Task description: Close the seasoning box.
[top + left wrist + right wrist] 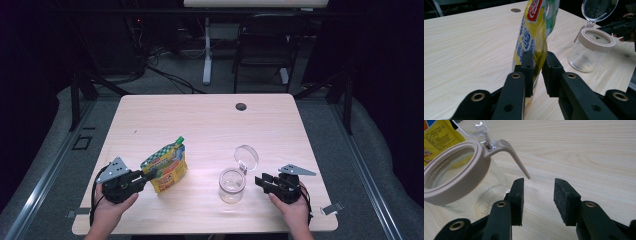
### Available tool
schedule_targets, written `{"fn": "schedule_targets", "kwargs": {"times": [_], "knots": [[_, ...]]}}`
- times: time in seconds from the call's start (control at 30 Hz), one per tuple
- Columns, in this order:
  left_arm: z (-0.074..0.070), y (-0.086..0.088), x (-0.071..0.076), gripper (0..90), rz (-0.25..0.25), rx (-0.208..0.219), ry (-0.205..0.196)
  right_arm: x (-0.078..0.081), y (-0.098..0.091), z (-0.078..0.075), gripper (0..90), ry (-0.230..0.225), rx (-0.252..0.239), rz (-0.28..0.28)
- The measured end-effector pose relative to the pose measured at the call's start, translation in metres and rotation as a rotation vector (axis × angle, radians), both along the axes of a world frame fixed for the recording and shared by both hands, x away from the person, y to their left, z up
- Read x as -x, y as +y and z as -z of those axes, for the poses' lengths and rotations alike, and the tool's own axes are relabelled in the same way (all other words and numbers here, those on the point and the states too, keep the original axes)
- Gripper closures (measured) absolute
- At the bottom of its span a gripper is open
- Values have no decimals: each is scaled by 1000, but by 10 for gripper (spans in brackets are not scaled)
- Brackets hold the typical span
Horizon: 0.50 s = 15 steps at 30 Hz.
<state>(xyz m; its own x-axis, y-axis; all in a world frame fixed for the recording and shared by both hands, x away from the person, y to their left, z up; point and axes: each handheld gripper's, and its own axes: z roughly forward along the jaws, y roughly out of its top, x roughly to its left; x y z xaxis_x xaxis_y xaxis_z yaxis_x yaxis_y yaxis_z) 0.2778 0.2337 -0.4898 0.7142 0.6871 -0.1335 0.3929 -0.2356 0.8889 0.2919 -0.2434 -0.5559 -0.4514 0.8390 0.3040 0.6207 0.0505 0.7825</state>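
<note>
Nearest, the left gripper (537, 58) is clamped on the edge of the glossy yellow snack pouch (534, 37), which stands upright on the pale wooden bench (200, 120). The right gripper (537, 187) has its jaws apart, holding nothing, just beside the clear glass jar (456, 185). Its view shows the beige ring and curved latch; the high view shows the round lid (246, 156) tipped open behind.

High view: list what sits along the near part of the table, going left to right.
Left claw shut on the edge of the yellow snack bag → clear glass jar with its hinged lid flipped up → right claw, jaws apart beside the jar.
</note>
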Motion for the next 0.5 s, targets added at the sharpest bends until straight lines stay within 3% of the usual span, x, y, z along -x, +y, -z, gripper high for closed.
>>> {"fn": "schedule_targets", "kwargs": {"times": [0.2, 0.33, 0.5], "knots": [[3, -5, -6, 591, 1, -8, 64, 0, 0, 1, 602, 0, 2, 1], [6, -9, -11, 509, -31, -22, 74, 0, 1, 1, 600, 2, 7, -4], [9, -13, -16, 490, -57, -33, 95, 0, 0, 1, 595, 5, 0, -3]]}}
